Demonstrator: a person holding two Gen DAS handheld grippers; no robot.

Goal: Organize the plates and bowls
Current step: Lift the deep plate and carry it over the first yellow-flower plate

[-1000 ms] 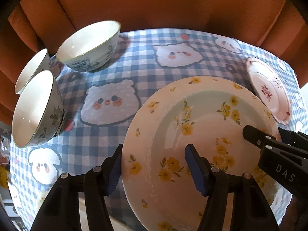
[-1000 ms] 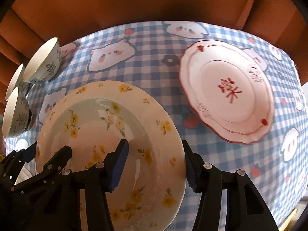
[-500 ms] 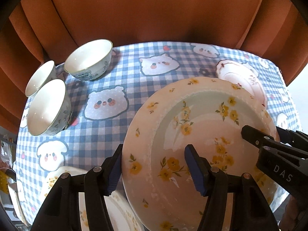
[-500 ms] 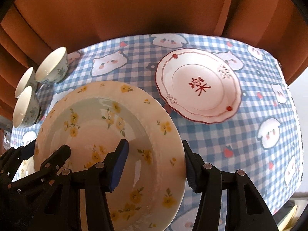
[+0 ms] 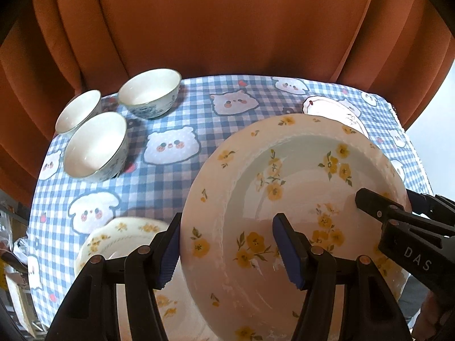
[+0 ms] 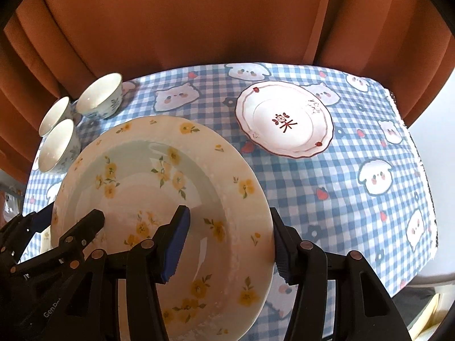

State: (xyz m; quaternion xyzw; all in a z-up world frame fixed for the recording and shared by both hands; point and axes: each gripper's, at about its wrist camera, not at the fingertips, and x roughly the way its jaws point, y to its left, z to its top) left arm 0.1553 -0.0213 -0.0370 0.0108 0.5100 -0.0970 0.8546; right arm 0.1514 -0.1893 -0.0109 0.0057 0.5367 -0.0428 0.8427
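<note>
Yellow-flowered plate gripped at opposite rims by left claw and right claw, held clear above the checked-cloth desk, a second flowered plate seen below, red-trimmed plate beyond, three bowls grouped far left, orange curtain behind.

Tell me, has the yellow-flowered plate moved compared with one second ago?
Yes. The yellow-flowered plate has risen: the red-rimmed plate on the tablecloth now looks smaller and farther below.

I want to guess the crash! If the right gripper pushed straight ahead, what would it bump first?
Nothing new: the right gripper already clamps the yellow-flowered plate. Beyond it, probably the checked tablecloth, though depth is unclear.
</note>
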